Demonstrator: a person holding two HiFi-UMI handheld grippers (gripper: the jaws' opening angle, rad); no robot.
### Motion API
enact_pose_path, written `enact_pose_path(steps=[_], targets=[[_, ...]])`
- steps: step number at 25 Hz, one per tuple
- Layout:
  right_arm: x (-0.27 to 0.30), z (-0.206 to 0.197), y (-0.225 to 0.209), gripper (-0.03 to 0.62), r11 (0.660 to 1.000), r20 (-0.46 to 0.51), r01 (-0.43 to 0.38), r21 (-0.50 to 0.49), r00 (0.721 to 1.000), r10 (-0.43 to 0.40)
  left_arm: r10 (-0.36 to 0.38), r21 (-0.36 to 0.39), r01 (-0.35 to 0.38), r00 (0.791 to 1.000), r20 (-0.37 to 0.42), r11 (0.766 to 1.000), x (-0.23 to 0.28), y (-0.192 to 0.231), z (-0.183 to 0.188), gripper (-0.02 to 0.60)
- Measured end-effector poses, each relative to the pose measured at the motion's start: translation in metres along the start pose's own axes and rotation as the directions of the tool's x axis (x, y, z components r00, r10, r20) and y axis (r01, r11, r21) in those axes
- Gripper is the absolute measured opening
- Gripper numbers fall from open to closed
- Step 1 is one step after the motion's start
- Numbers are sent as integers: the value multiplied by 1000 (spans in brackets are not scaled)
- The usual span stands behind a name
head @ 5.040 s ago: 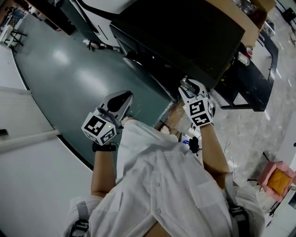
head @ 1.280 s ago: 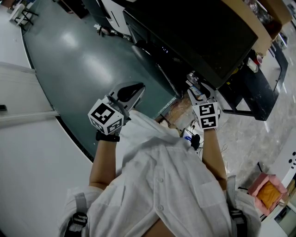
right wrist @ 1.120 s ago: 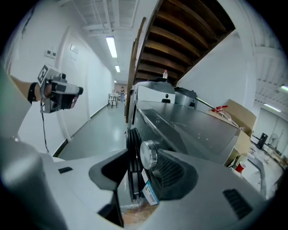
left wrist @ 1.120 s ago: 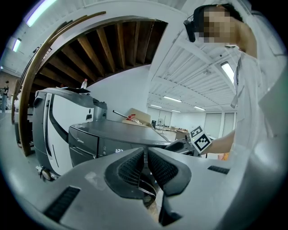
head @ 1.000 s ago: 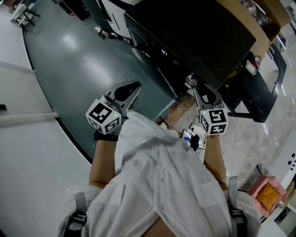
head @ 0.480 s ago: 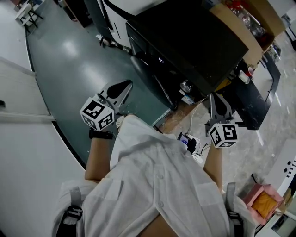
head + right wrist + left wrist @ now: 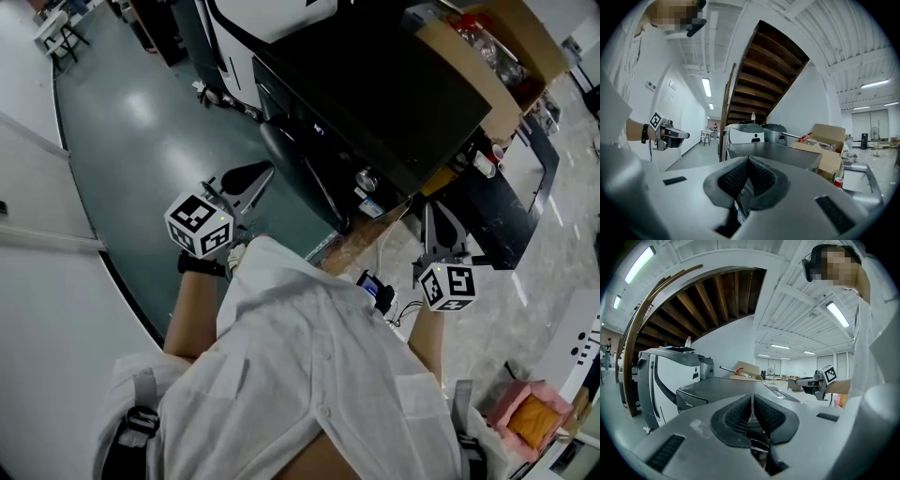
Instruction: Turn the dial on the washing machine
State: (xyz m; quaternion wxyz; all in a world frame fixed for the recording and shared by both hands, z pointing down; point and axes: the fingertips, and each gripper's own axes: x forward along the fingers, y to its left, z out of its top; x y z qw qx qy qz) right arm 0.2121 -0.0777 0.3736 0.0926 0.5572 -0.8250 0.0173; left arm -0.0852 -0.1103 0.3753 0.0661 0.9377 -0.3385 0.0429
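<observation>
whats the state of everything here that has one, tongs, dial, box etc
left tongs: shut, empty, held in the air
right tongs: shut, empty, apart from the dial
dial: free, nothing gripping it
cardboard box: flaps open, things inside
red cup: upright

Cardboard box (image 7: 828, 140) of clutter, red cup (image 7: 838, 182) near it, wooden staircase (image 7: 771, 79) overhead

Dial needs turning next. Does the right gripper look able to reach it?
Probably yes: the dial sits exposed on the washing machine, nothing between it and the shut right gripper.
</observation>
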Motion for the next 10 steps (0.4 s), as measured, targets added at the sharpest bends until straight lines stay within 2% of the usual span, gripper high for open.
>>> enact_pose_path(steps=[10], targets=[[-19, -5, -1, 0, 1000, -4, 20, 0, 1000, -20, -42, 17, 42, 999, -14, 999, 4, -17, 1, 17]])
